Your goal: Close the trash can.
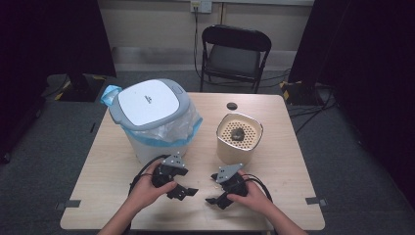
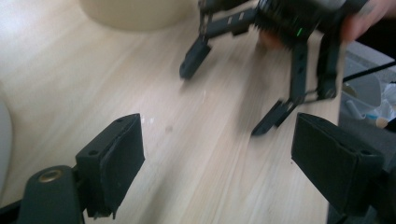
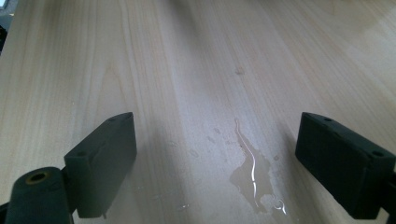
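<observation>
Both grippers are held low over the front of the wooden table, facing each other. My left gripper is open; in the left gripper view its jaws stand wide apart over bare wood. My right gripper is also open, and it appears blurred across the table in the left gripper view. Between the right gripper's jaws lies a small puddle of clear liquid on the wood. Neither gripper holds anything.
A bin with a white and grey lid and a clear bag liner stands at the back left. A beige perforated container with a dark lump inside stands centre right. A small black disc lies behind it. A folding chair stands beyond the table.
</observation>
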Tool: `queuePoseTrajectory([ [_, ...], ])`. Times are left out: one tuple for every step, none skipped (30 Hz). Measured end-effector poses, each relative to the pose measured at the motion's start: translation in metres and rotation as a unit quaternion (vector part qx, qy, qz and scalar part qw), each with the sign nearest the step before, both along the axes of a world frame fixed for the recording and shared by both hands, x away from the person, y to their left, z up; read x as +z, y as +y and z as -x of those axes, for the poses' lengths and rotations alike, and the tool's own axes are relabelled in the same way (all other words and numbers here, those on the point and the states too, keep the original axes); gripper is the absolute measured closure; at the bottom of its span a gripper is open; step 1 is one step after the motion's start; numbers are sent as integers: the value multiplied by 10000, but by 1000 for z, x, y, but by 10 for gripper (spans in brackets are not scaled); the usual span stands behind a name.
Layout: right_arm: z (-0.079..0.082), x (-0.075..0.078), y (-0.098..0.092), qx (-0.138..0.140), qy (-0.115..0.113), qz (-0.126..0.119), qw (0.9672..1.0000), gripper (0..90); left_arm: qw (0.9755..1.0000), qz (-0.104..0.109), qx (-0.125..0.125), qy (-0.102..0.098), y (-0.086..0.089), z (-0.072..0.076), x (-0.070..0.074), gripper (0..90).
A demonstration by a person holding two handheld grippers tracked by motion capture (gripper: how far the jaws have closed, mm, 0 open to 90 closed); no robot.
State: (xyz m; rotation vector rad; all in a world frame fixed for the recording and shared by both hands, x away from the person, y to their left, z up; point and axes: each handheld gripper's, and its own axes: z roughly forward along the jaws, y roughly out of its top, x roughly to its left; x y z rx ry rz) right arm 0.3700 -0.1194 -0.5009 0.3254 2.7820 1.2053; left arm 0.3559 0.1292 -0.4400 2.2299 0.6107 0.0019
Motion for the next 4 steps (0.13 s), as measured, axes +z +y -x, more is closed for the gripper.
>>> queuePoseTrajectory([
  [0,0,0,0,0,0,10000,120,10000,-56,0,7,1,1,-3,166],
  [0,0,0,-1,1,0,10000,120,10000,-32,-3,33,1,2,-7,166],
  [0,0,0,-1,2,0,10000,120,10000,-28,-11,39,1,2,-10,166],
  [0,0,0,0,0,-1,10000,120,10000,-19,-56,67,1,3,-15,166],
])
